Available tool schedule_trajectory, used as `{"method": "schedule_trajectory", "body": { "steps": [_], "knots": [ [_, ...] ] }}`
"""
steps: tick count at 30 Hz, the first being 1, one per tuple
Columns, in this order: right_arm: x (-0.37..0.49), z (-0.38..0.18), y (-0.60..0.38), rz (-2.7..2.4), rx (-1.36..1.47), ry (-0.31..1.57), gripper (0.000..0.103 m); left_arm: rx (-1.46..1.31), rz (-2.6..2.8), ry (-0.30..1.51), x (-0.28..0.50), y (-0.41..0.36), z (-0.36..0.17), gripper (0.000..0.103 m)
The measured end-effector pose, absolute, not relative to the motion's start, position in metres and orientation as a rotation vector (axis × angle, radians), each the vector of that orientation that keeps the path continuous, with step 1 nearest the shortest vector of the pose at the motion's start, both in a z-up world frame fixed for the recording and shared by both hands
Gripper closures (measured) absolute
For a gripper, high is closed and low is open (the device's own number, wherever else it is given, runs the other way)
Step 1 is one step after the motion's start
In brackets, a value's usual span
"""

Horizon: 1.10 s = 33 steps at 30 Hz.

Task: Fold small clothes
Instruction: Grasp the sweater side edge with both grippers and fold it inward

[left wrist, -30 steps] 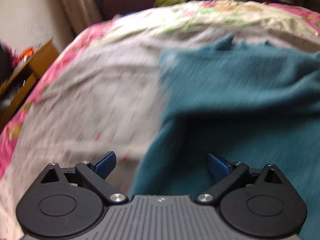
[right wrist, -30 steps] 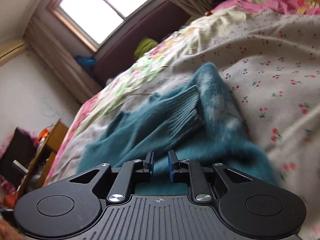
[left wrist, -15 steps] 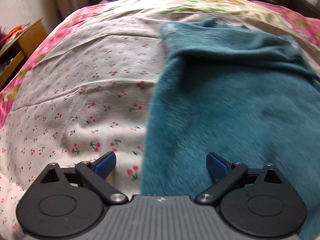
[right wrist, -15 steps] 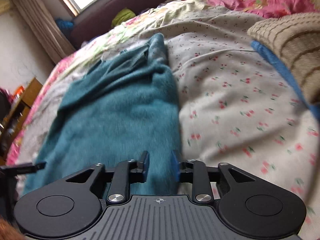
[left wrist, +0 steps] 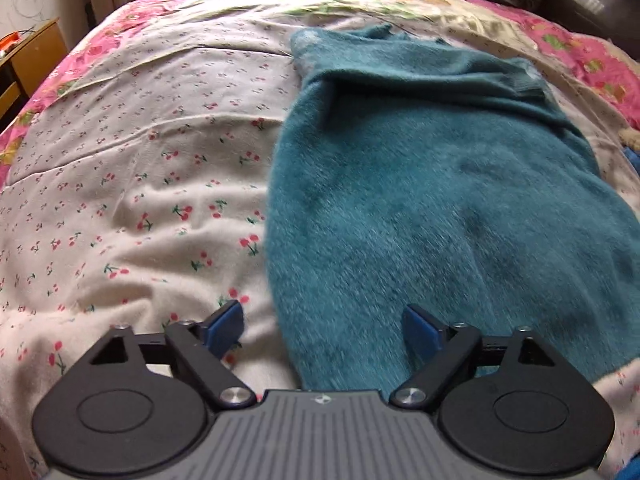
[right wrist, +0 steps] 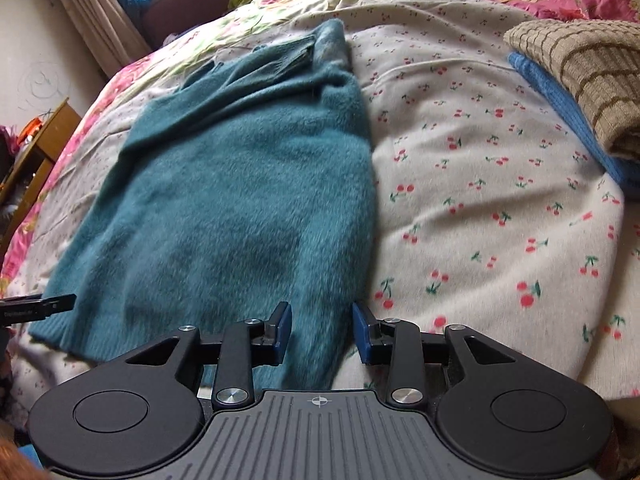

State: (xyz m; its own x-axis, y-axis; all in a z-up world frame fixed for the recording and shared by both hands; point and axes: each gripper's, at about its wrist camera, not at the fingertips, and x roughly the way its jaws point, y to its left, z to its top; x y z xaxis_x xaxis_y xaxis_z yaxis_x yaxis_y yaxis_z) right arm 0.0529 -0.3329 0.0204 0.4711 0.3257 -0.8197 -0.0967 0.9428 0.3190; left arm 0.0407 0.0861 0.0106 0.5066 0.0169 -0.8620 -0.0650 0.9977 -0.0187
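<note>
- Teal sweater point(left wrist: 420, 200) lies spread flat on the bed, on the cherry-print sheet point(left wrist: 140, 184), sleeves folded in across the top, hem toward the cameras.
- Left tool point(left wrist: 322, 330) hangs over the sweater's near left edge; jaws wide, just been closing a little, left pad over sheet, right pad over knit, nothing gripped.
- Right tool point(right wrist: 320, 330) sits over the sweater's near right corner; jaws part-open, just been opening, fabric edge lies between the pads but they don't press it.
- Right wrist view: tip of the left tool pokes in at far left, by the sweater's other near corner.
- Folded stack at right on bed: brown checked cloth point(right wrist: 588, 76) on top of blue cloth point(right wrist: 560, 108), well apart from sweater.
- Pink floral quilt point(left wrist: 588, 60) around the sheet's far edges.
</note>
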Motion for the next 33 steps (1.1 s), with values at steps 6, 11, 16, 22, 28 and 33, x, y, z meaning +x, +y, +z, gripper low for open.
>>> {"method": "schedule_trajectory", "body": {
  "steps": [6, 11, 16, 22, 28, 33],
  "knots": [
    [0.055, 0.005, -0.339, 0.291, 0.380, 1.065, 0.069, -0.132, -0.007, 1.072, 0.029, 0.086, 0.009, 0.015],
    [0.051, 0.004, -0.347, 0.303, 0.487, 1.040, 0.084, -0.159, 0.006, 1.114, 0.035, 0.088, 0.006, 0.016],
    [0.041, 0.005, -0.354, 0.325, 0.614, 0.976, 0.088, -0.179, 0.003, 1.121, 0.035, 0.087, 0.009, 0.040],
    [0.044, 0.018, -0.351, 0.391, 0.752, 0.897, 0.088, -0.441, -0.058, 1.109, 0.029, 0.106, 0.009, 0.078],
    [0.081, 0.056, -0.343, 0.469, 0.851, 0.773, 0.089, -0.645, -0.147, 0.994, 0.042, 0.123, 0.034, 0.080],
    [0.156, 0.077, -0.335, 0.476, 0.935, 0.670, 0.089, -0.754, -0.225, 0.846, 0.092, 0.135, 0.065, 0.080]
  ]
}}
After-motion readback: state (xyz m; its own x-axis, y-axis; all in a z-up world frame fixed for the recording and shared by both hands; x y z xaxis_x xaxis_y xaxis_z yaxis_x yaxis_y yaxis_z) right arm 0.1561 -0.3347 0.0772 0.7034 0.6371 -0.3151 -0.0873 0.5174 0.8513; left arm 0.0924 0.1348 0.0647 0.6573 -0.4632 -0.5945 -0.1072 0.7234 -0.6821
